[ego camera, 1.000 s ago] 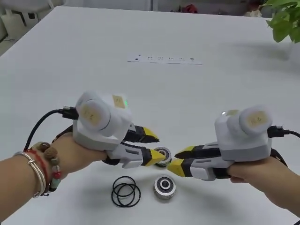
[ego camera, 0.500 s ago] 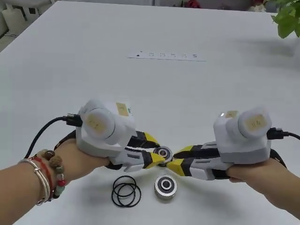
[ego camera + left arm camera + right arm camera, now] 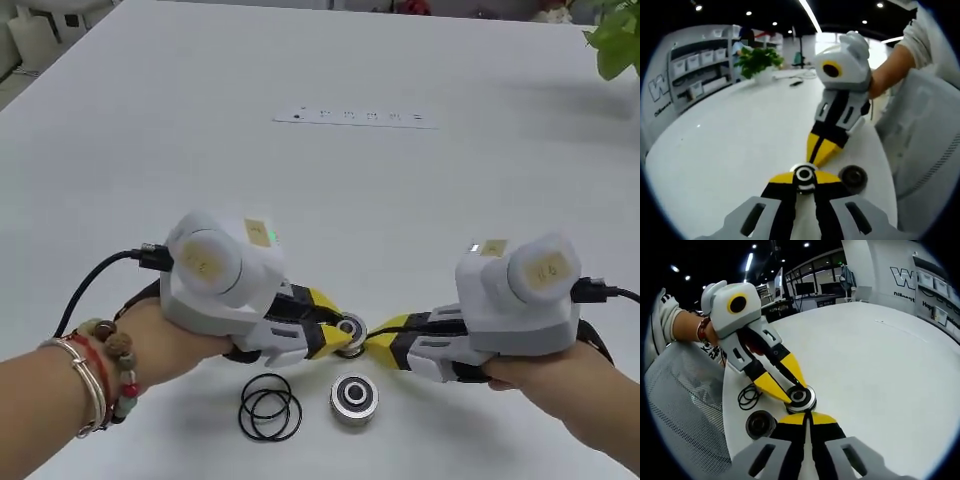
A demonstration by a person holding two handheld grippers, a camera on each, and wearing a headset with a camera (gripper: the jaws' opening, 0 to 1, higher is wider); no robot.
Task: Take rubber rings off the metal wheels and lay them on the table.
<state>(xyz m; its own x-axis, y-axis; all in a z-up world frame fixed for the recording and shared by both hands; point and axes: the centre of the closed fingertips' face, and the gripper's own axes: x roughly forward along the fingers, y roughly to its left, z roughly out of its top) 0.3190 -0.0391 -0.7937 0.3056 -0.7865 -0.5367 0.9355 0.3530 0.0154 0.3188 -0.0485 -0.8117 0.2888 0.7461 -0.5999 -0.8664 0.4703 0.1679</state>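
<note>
worktop [image 3: 420, 210]: white and bare around the work. A dropped part can roll a long way.
left tool [image 3: 334, 336]: jaws closed on the held wheel, gripping it at the tips, just above the worktop.
right tool [image 3: 373, 341]: jaws together, tips touching the held wheel's rim from the opposite side. Can't tell whether they have rubber pinched.
held wheel [image 3: 801, 397]: clamped in the left tool, face toward the right tool. Its ring is too small to make out.
second wheel [image 3: 354, 397]: lies flat on the worktop just below the tools, beside the loose rings.
loose rings [image 3: 268, 408]: thin black hoops, overlapping, flat on the worktop.
risk 1: the tip-only grip looks marginal. A pull by the right tool could twist or pop the held wheel out.
risk 2: if the right tool's tips are on metal rather than rubber, they skid off and no ring comes away.
risk 3: a stretched ring could snap free and fly off.
risk 4: the tools sit low, so a slip could knock the second wheel or scatter the loose rings.
</note>
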